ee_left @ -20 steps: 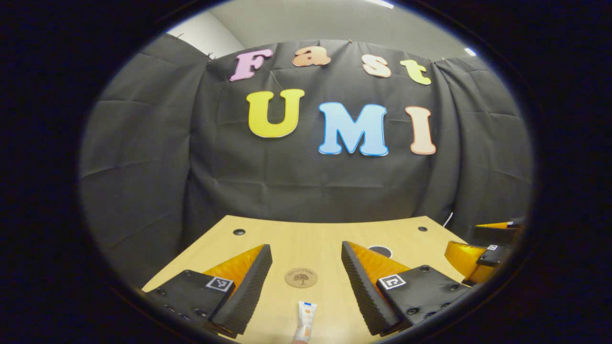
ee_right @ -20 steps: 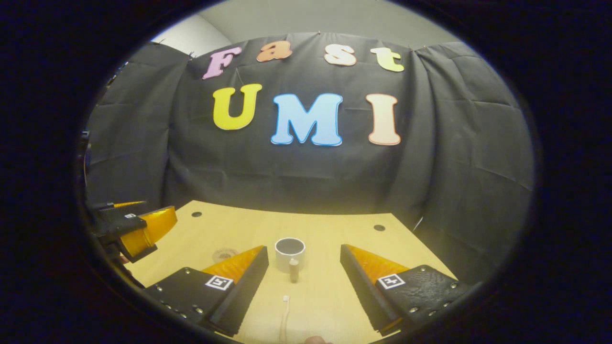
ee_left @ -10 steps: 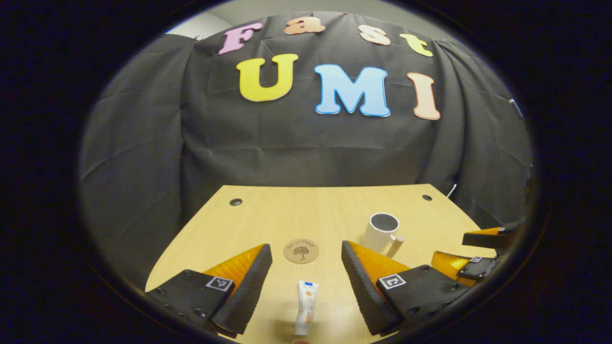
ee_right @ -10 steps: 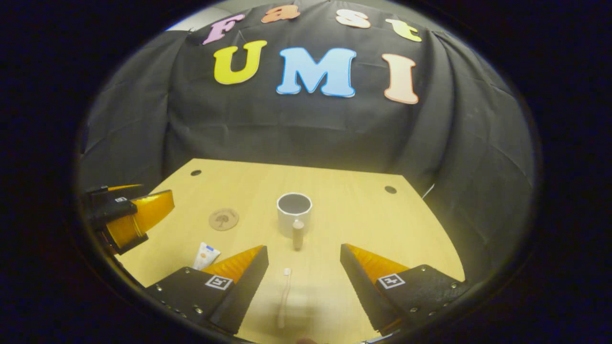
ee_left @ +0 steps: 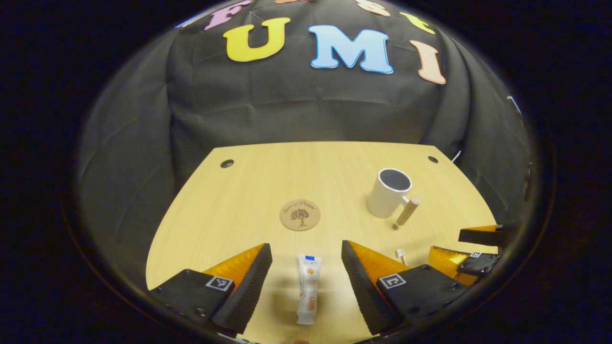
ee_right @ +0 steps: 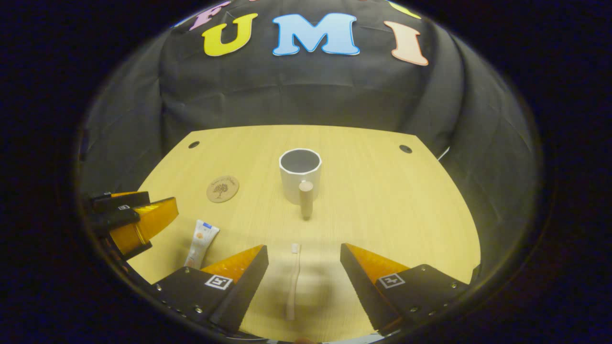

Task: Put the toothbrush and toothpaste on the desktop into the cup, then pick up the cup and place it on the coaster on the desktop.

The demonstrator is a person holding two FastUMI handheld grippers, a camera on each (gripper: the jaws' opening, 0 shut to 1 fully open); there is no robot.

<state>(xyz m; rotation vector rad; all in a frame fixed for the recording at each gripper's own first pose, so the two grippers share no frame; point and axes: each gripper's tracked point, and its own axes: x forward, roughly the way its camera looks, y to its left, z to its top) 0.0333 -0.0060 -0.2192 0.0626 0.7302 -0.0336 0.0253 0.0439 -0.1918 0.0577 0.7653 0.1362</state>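
Nothing done yet. Toothpaste (ee_left: pixel 307 289) lies between the wide-open left gripper (ee_left: pixel 306 277); toothbrush (ee_right: pixel 293 279) between the wide-open right gripper (ee_right: pixel 303 279). Cup (ee_right: pixel 300 174) empty, well apart from coaster (ee_right: pixel 223 188).

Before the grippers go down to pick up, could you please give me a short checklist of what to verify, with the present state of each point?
1. Left gripper open, toothpaste lying between its fingers: ok.
2. Right gripper open, toothbrush lying between its fingers: ok.
3. Cup upright, opening free: ok.
4. Cup inside empty: cannot tell, the bottom is dark.
5. Coaster bare, lying apart from the cup: ok.
6. Either gripper touching its item already: not ok, both are above the desktop.
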